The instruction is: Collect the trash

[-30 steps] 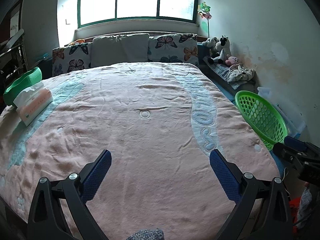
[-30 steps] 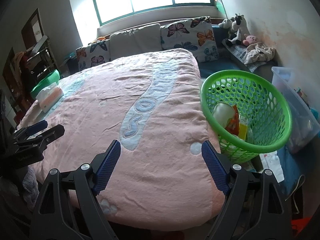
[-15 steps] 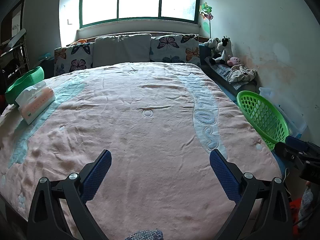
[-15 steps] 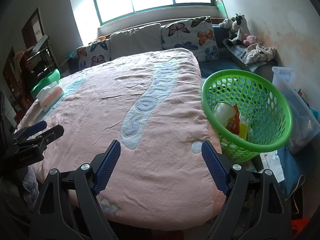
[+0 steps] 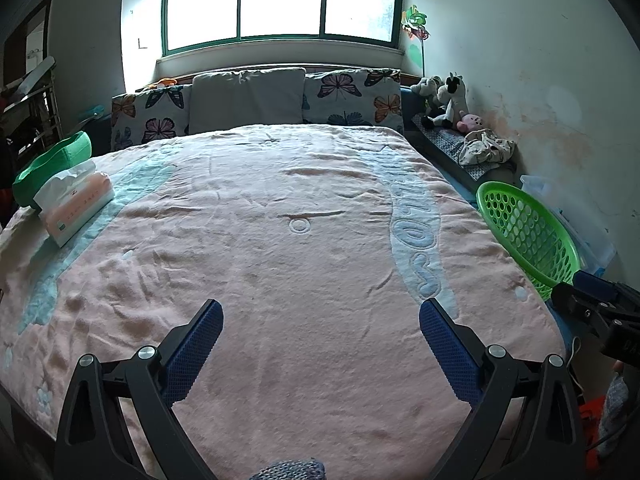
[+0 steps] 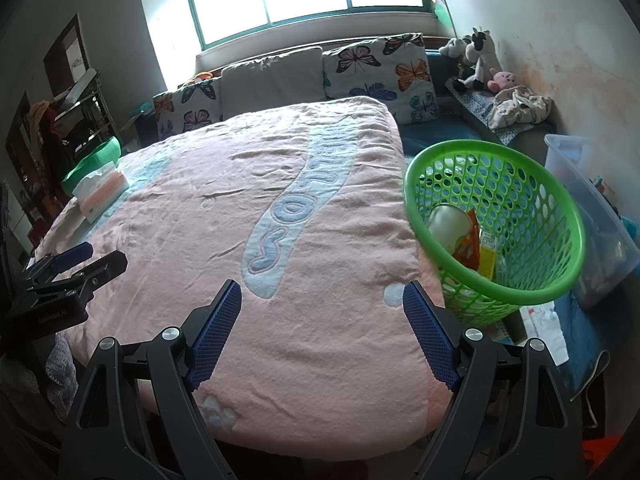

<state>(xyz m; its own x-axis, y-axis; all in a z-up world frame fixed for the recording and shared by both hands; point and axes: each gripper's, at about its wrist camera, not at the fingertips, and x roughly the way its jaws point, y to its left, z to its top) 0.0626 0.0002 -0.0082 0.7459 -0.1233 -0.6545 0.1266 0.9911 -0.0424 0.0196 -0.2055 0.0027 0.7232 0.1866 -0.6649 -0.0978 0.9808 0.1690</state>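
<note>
A green plastic basket [image 6: 532, 284] stands beside the bed's right edge; it also shows in the left wrist view [image 5: 524, 228]. Inside it lie a pale cup [image 6: 448, 224], an orange wrapper [image 6: 468, 248] and a yellow packet [image 6: 486, 256]. My left gripper [image 5: 320, 320] is open and empty above the foot of the pink blanket [image 5: 280, 264]. My right gripper [image 6: 322, 300] is open and empty above the blanket's near right corner, left of the basket. Each gripper shows at the edge of the other's view.
A tissue pack [image 5: 74, 204] and a green tub [image 5: 52, 160] sit at the bed's left edge. Butterfly pillows [image 5: 352, 96] line the headboard. Stuffed toys [image 5: 448, 100] and a clear plastic bin [image 6: 592, 208] stand along the right wall.
Both views have shifted very slightly; the left gripper has risen a little. Both grippers stay open and empty, and the basket has not moved.
</note>
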